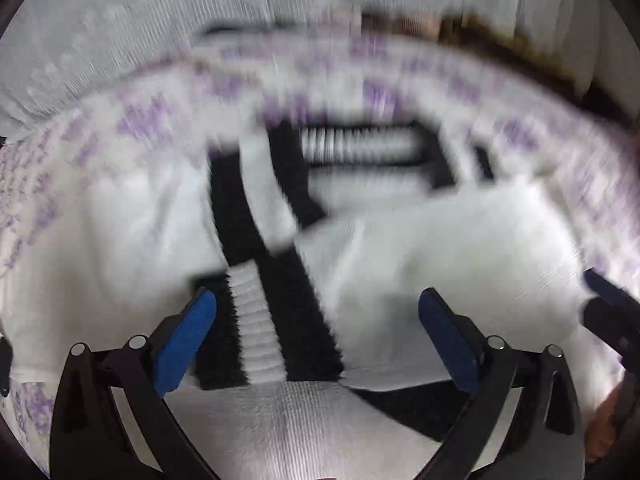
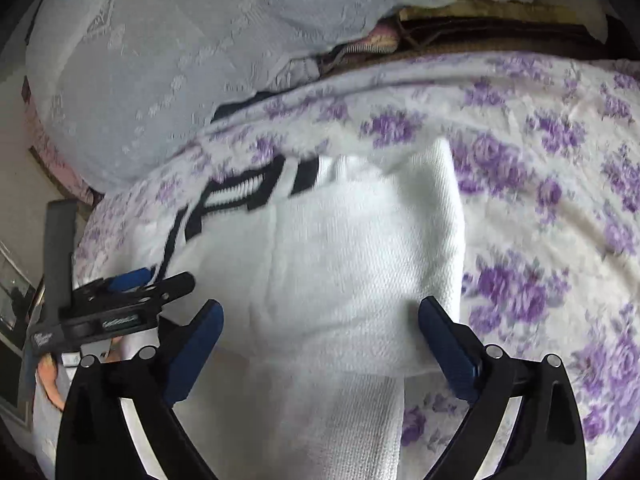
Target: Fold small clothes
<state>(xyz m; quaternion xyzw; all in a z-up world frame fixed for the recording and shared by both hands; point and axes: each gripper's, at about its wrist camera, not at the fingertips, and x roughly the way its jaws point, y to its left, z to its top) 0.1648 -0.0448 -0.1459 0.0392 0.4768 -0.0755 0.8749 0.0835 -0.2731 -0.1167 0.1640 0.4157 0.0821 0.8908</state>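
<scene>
A small white knit garment (image 1: 460, 248) with black and white striped ribbed trim (image 1: 260, 332) lies partly folded on a purple-flowered bed cover. My left gripper (image 1: 316, 312) is open, its blue pads astride the striped trim and holding nothing. The view is blurred by motion. The right gripper (image 1: 612, 308) shows at that view's right edge. In the right wrist view the garment (image 2: 332, 264) lies bunched, striped trim (image 2: 248, 192) at its far left. My right gripper (image 2: 320, 320) is open over the garment's near edge. The left gripper (image 2: 120, 304) shows at the left.
The flowered bed cover (image 2: 540, 240) spreads to the right and behind. A pale blue textured pillow or blanket (image 2: 160, 60) lies at the back left. A brown edge (image 2: 480, 28) runs along the back. Floor and a dark object (image 2: 60, 248) lie off the bed's left side.
</scene>
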